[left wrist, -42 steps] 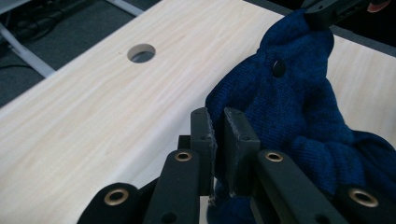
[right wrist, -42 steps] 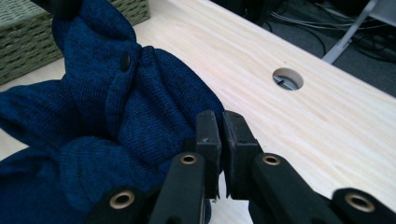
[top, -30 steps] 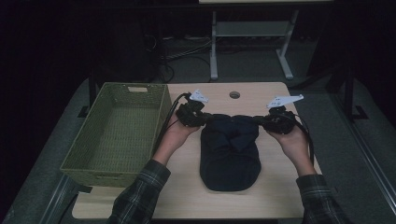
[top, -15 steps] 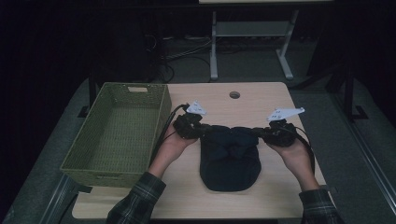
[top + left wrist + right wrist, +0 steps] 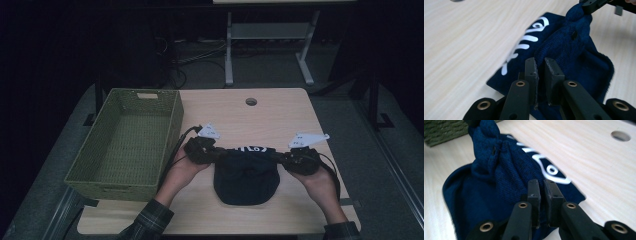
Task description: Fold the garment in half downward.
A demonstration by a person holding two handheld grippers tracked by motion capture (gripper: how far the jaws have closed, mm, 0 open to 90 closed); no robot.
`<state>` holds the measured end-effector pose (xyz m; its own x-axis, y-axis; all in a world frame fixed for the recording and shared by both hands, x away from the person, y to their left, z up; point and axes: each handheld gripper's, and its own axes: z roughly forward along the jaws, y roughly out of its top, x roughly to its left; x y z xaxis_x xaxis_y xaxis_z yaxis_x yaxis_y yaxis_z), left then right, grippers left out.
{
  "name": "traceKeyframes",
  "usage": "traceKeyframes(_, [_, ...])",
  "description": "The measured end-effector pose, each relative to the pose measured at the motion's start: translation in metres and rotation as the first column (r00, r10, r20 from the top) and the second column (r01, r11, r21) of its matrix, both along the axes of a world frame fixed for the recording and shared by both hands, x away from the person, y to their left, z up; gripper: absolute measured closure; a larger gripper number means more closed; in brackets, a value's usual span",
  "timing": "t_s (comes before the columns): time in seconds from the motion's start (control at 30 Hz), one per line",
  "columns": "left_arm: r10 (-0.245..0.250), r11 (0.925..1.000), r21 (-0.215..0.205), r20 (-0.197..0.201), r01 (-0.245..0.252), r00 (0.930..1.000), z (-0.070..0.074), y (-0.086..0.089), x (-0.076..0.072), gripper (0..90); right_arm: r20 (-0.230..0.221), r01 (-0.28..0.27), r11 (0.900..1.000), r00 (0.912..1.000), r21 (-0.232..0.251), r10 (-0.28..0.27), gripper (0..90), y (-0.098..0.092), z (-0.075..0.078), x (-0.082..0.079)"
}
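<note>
While the green woven basket [image 5: 125, 142] stands just beyond the left gripper [image 5: 216, 154] on its outer side, that gripper sits clamped on one end of the folded edge of a dark blue knit garment [image 5: 246, 175], its jaws nearly together with a thin fold of cloth pinched between the pads, as the left gripper view shows [image 5: 541, 72]. From that grip the garment's top edge runs across to the right gripper [image 5: 280, 157], with white lettering [image 5: 251, 149] on the cloth between the two tools, and the rest of the garment lies flat on the wooden table [image 5: 280, 120] on the person's side of both grippers. On the other end, the right gripper is clamped likewise, jaws almost closed on a fold of the knit in the right gripper view [image 5: 542, 192].
</note>
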<state>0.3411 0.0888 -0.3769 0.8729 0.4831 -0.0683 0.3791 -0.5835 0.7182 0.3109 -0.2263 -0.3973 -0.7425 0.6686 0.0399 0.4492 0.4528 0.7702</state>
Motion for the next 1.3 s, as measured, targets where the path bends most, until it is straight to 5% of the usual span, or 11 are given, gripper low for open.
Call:
traceKeyframes(0.23, [-0.021,0.9997,0.014,-0.023,0.021,0.9995,-0.013,0.003,-0.016,80.9,-0.017,-0.029,1.0,0.9994,0.006,0.029,82.9,0.0,-0.014,-0.021])
traceKeyframes(0.97, [-0.044,0.9987,-0.03,-0.072,0.042,0.9964,-0.055,0.015,-0.068,74.1,-0.104,-0.088,0.996,0.9908,-0.006,0.087,80.8,0.0,-0.05,-0.076])
traceKeyframes(1.3, [-0.055,0.9981,-0.033,-0.101,0.052,0.9933,-0.056,0.021,-0.08,62.9,-0.119,-0.086,0.996,0.9893,-0.012,0.084,69.8,-0.003,-0.053,-0.087])
